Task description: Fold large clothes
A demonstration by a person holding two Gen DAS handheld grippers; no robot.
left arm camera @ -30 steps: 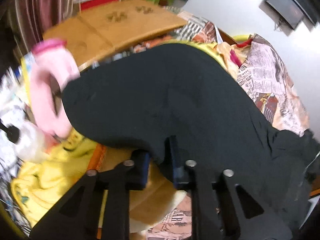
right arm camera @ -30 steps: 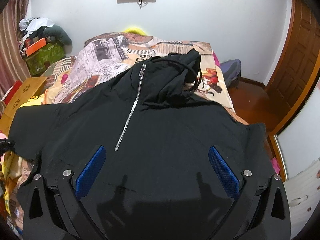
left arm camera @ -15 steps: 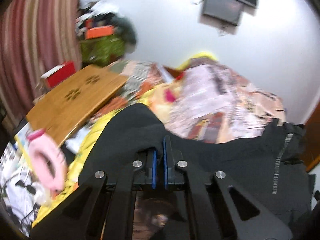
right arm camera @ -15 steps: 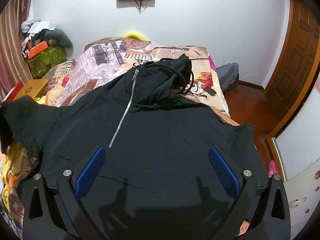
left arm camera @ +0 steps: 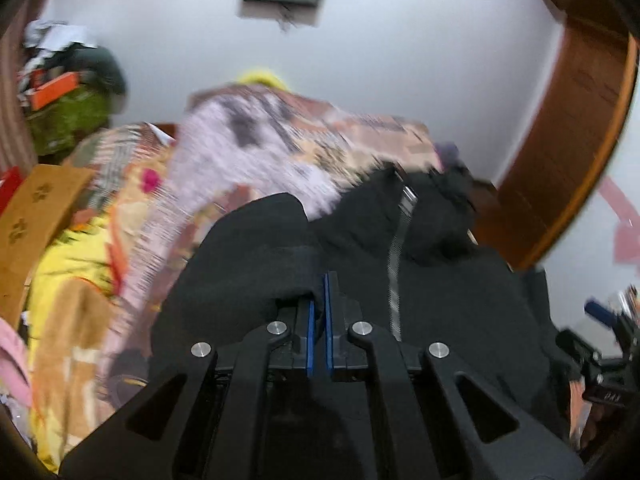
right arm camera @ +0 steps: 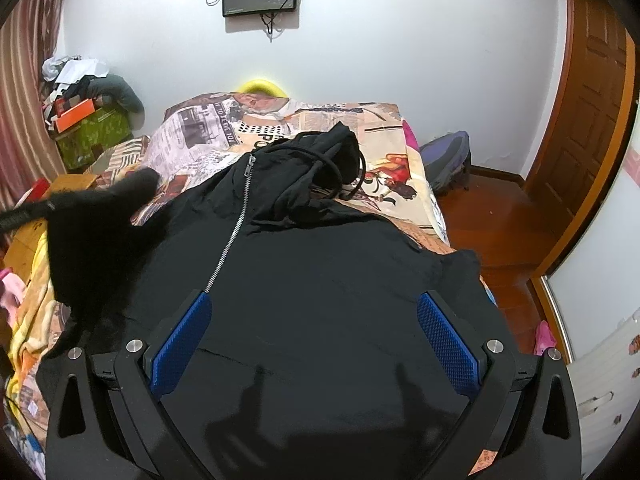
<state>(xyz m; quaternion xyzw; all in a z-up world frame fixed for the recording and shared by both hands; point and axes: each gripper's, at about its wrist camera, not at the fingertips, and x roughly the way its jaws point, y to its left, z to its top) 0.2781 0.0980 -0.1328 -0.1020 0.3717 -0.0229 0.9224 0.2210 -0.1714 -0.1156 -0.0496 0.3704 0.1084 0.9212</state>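
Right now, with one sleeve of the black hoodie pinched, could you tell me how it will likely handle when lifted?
Probably floppy: the sleeve droops in folds from the left gripper. Likely it drags the hoodie along, being one piece. The drawcord may well dangle or snag.

A bed [right arm camera: 416,184] covered with a newspaper-print sheet [right arm camera: 208,140] carries a black zip-up hoodie [right arm camera: 320,280] spread front-up across most of it, hood toward the far wall, with a yellow blanket [right arm camera: 32,292] along its left edge.
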